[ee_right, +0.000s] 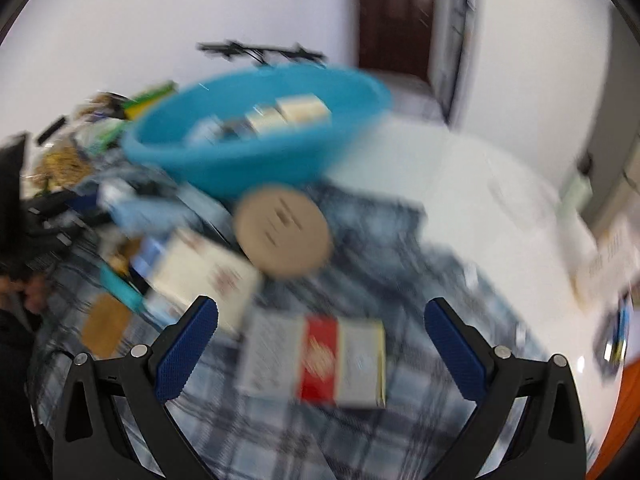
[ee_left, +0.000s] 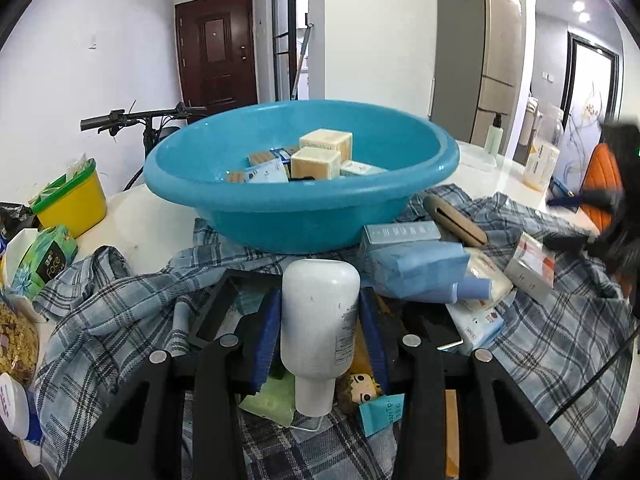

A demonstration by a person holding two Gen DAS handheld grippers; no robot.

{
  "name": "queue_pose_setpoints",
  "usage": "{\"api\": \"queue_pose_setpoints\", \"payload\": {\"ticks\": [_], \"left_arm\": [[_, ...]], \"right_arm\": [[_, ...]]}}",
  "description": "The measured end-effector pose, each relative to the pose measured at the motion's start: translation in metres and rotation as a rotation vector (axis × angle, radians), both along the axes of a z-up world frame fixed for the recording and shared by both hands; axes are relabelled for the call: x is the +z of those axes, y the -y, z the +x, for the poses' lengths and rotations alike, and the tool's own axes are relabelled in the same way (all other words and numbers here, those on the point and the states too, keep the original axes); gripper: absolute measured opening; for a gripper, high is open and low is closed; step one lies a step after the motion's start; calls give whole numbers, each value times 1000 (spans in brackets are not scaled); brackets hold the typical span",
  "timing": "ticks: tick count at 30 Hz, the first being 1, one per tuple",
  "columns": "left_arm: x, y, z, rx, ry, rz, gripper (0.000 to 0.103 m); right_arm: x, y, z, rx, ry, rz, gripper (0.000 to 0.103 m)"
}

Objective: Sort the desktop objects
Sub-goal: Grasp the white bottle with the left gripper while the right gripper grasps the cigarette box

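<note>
My left gripper (ee_left: 320, 316) is shut on a white bottle (ee_left: 320, 328), cap toward the camera, held above the checked cloth (ee_left: 120, 312). Behind it stands the blue basin (ee_left: 304, 200) with several small boxes (ee_left: 326, 142) inside. In the blurred right wrist view my right gripper (ee_right: 320, 344) is open, its blue pads (ee_right: 188, 348) wide apart over a white box with a red band (ee_right: 320, 360) lying on the cloth. A round tan case (ee_right: 284, 232) lies between that box and the basin (ee_right: 256, 132). The right gripper shows as a dark blur (ee_left: 600, 216) at the right of the left wrist view.
Boxes, a blue packet (ee_left: 420, 268) and a tan case (ee_left: 452, 220) are piled right of the basin. A yellow tub (ee_left: 76, 204) and a tissue pack (ee_left: 44, 264) sit at left. Bottles (ee_left: 542, 152) stand at the white table's far right. A bicycle (ee_left: 144, 120) leans behind.
</note>
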State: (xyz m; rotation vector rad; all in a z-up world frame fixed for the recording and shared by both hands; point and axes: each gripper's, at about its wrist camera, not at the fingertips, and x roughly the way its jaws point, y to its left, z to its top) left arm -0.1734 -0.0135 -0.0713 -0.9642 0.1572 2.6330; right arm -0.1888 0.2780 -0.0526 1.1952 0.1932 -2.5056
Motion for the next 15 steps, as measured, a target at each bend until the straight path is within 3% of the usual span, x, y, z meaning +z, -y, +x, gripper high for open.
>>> {"api": "queue_pose_setpoints", "payload": {"ticks": [8, 15], "left_arm": [[7, 2, 4, -6, -20, 25, 42], [9, 5, 4, -4, -21, 38, 42]], "right_arm": [[-33, -7, -4, -21, 79, -52, 103], [-43, 1, 0, -12, 78, 0, 102]]}}
